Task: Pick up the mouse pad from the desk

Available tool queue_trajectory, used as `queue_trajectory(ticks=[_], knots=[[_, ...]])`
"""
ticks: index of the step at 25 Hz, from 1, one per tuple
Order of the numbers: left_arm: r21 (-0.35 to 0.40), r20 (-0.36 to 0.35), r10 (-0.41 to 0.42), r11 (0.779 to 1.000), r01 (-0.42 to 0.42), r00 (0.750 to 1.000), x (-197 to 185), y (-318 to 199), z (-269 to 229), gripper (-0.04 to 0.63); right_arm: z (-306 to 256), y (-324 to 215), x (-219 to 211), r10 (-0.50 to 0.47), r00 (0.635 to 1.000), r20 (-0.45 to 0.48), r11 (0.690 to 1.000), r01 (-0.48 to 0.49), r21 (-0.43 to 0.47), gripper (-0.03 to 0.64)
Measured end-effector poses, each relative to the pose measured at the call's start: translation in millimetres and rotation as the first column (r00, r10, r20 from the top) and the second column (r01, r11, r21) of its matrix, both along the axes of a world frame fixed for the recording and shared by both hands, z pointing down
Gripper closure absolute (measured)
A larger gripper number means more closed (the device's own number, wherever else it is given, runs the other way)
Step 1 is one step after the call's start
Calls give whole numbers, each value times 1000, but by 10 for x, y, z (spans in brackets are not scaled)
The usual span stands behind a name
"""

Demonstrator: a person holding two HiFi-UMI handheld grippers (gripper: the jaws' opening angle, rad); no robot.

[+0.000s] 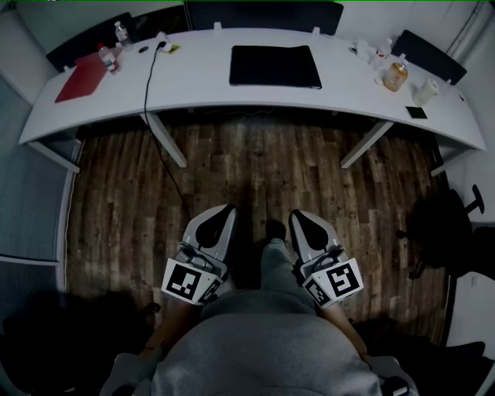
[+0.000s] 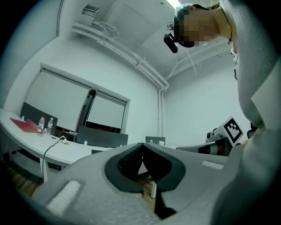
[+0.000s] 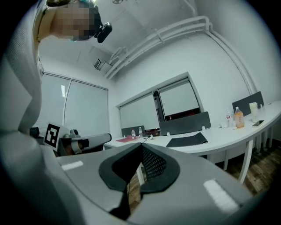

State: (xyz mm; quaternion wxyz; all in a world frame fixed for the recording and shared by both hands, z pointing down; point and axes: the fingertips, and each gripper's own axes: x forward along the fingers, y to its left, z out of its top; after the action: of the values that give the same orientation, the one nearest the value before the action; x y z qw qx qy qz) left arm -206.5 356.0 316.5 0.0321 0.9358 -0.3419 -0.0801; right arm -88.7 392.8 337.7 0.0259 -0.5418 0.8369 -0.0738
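Two hand-held grippers are shown low in the frame, close to the person's lap: the left gripper (image 1: 223, 213) at lower centre-left and the right gripper (image 1: 298, 218) at lower centre-right. Both pairs of jaws are seen pressed together, with nothing caught between them. A broad stretch of wooden floor (image 1: 263, 170) is left between the grippers and the white desk (image 1: 193, 89), which is curved across the upper part of the frame. One black mouse pad (image 1: 274, 66) is laid flat at the upper centre of the desk, well apart from both grippers and untouched. The task is judged to be at its very start: nothing has been lifted, and the approach to the desk, the opening of a gripper, the grip on the pad's edge and the lift are all left to be done. Also counted on the desk: one red folder (image 1: 80, 79) and two small bottles (image 1: 109, 56) at the upper left, one black cable (image 1: 147, 93) trailed over the near edge to the floor, and one amber bottle (image 1: 395, 76) and one dark phone (image 1: 416, 112) at the upper right. Three dark panels (image 1: 263, 14) are ranged behind the desk, along the top edge.
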Motion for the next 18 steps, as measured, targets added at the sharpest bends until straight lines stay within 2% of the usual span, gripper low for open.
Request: queue_trajectory(ticks=[8,18], knots=[[-6,18,-24,1000,25,1000,289,-727,70,598,38,-716,331,-24,1000,-21,1000,24,7,618],[-7,9,-38,999,38,999,922,-1640,-7,598,-19,-1682,995,-32,999,-24,999,32,6,618]])
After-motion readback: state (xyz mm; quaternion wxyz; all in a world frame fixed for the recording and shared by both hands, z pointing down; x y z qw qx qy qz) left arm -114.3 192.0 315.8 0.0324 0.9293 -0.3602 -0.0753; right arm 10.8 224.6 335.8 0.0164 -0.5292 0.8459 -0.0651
